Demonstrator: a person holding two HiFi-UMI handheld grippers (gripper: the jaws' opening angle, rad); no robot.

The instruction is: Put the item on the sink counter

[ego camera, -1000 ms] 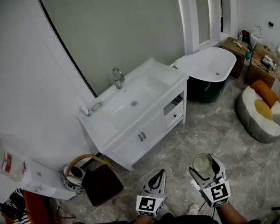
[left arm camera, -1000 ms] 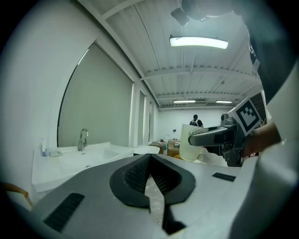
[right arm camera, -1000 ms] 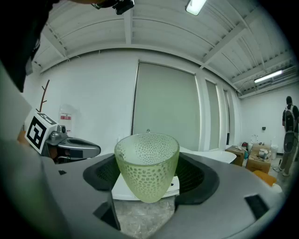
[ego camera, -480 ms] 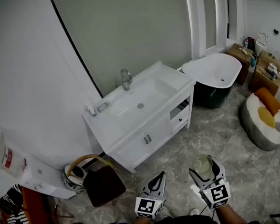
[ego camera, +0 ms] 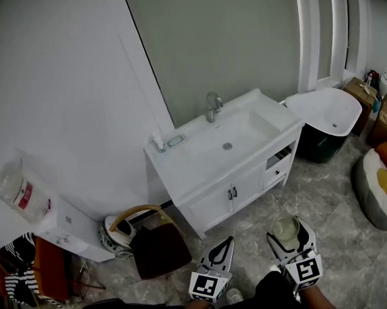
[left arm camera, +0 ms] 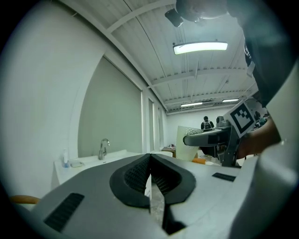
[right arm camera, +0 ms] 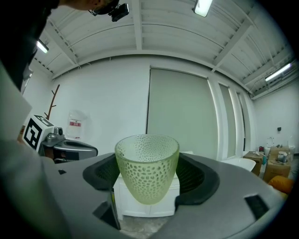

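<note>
A pale green dimpled glass cup [right arm camera: 147,166] stands upright between the jaws of my right gripper [right arm camera: 147,179], which is shut on it. From the head view the cup [ego camera: 286,230] and right gripper [ego camera: 290,237] hang low at the right, over the floor. My left gripper [ego camera: 218,254] is beside it, jaws shut and empty; the left gripper view shows its pads [left arm camera: 150,177] meeting. The white sink counter [ego camera: 181,164] with basin and faucet [ego camera: 212,105] stands ahead against the wall, well apart from both grippers.
A soap dish [ego camera: 175,141] and small bottle [ego camera: 158,142] sit on the counter's left end. A brown chair [ego camera: 157,247] and a helmet [ego camera: 116,232] lie on the floor at left. A white tub [ego camera: 327,111] stands right of the vanity. Grey marble floor [ego camera: 345,239] spreads around.
The view has swung so the sink counter sits further right and nearer the centre. Both grippers keep their places in the frame, the cup still held.
</note>
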